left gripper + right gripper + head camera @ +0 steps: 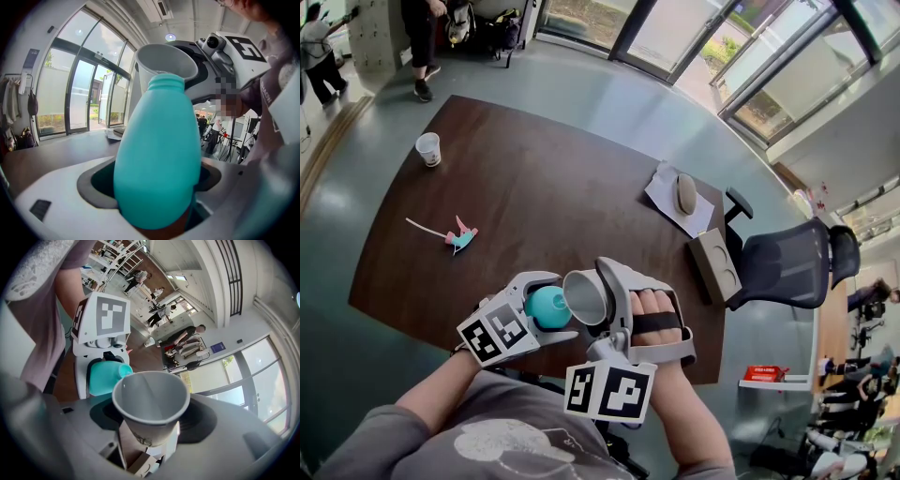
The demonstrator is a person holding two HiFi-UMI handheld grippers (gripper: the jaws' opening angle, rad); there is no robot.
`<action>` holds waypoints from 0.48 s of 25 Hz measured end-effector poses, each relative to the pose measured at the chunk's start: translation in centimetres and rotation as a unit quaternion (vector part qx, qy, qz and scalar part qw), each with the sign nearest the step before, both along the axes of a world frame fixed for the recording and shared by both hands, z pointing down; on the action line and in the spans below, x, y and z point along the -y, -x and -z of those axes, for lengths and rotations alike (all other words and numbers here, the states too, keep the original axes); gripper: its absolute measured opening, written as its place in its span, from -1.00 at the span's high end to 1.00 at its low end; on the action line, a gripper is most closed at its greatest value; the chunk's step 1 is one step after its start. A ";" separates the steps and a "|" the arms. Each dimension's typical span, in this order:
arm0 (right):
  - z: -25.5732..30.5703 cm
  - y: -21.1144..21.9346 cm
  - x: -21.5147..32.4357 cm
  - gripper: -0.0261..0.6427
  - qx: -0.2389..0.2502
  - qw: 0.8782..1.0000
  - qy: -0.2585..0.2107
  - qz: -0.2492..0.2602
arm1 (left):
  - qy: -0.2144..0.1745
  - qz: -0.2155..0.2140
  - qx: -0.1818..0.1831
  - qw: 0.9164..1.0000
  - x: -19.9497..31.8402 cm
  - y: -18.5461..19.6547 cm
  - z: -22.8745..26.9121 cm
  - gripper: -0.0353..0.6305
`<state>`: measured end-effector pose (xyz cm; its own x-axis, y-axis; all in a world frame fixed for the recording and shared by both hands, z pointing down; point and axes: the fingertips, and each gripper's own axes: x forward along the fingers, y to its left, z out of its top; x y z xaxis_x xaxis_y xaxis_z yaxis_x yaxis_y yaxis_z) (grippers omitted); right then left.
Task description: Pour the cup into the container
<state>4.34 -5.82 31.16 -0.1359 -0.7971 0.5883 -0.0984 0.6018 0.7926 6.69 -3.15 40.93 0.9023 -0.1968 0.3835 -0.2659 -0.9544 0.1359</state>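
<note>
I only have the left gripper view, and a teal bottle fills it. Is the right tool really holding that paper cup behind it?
Observer: Yes. The right gripper view shows the right tool closed on the paper cup's lower body.
Operator: Is anything in the cup?
Observer: That view looks straight into it: bare grey walls, no liquid that I can see.
Operator: Where are we over the table?
Observer: The head view puts the left tool, its teal bottle and the cup by the table's near edge, close to the person's body.
</note>
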 end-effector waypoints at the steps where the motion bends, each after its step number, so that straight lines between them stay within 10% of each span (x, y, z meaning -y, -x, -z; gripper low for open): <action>1: 0.0 0.0 0.0 0.04 0.004 1.000 0.003 -0.001 | 0.000 0.001 -0.001 1.000 0.0 0.0 0.0 -0.40; 12: 0.1 0.4 -0.3 0.04 0.078 0.996 0.043 -0.009 | 0.000 0.003 -0.005 1.000 0.1 0.2 0.4 -0.40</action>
